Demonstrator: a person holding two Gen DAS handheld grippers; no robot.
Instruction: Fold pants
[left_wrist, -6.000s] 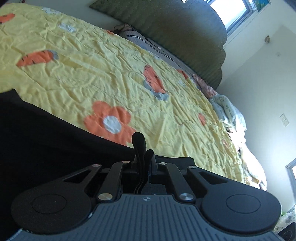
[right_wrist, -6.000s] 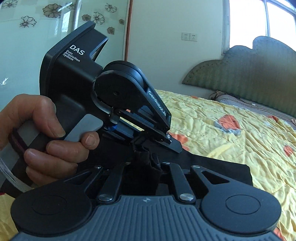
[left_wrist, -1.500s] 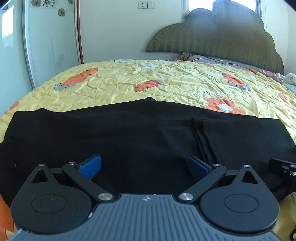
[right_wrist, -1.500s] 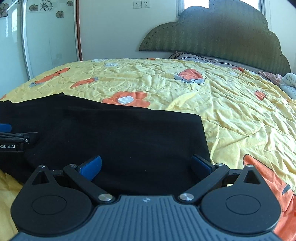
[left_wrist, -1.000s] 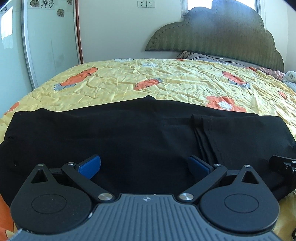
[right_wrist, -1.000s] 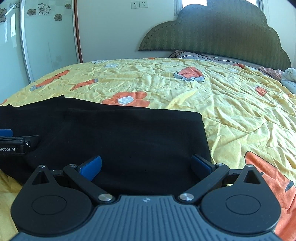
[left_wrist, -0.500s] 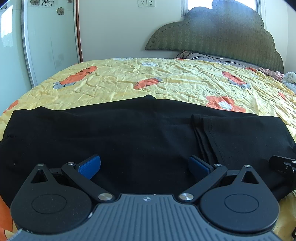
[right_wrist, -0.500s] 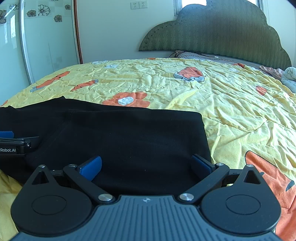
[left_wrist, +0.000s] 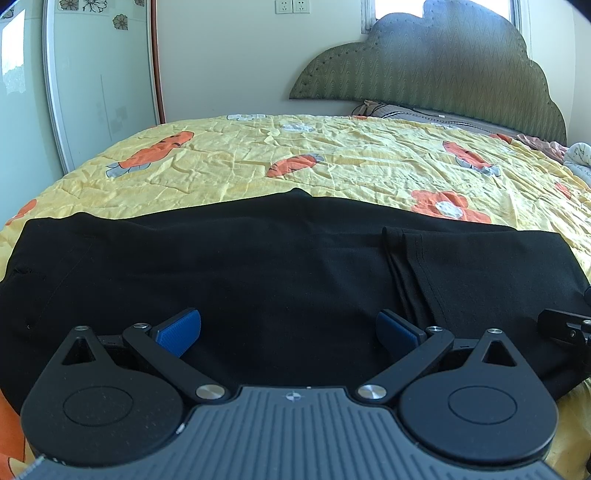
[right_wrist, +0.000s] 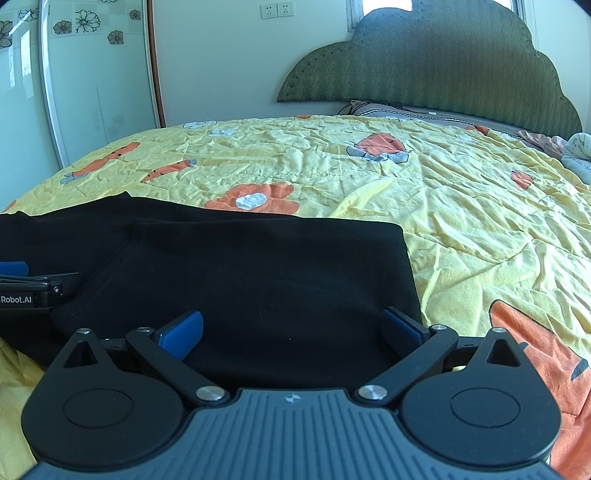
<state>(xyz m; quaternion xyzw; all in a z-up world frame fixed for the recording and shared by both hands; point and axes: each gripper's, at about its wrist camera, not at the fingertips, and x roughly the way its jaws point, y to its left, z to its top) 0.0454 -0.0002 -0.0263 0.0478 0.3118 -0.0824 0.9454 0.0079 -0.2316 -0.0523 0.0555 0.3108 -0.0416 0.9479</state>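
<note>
Black pants (left_wrist: 258, 266) lie across mid-frame on the bed (left_wrist: 332, 158), right end already folded over; another fold likely remains. Both grippers' jaws, left gripper (left_wrist: 288, 326) and right gripper (right_wrist: 291, 328), stand apart, empty.

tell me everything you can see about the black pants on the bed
The black pants are a plain, matte, soft-looking fabric, lying flat across the near edge of the yellow floral bedspread. They look already folded: a stitched hem edge with stacked layers crosses the top right of centre, and the right end is a straight, squared edge. Both the left gripper and the right gripper are open just above them, gripping nothing.
</note>
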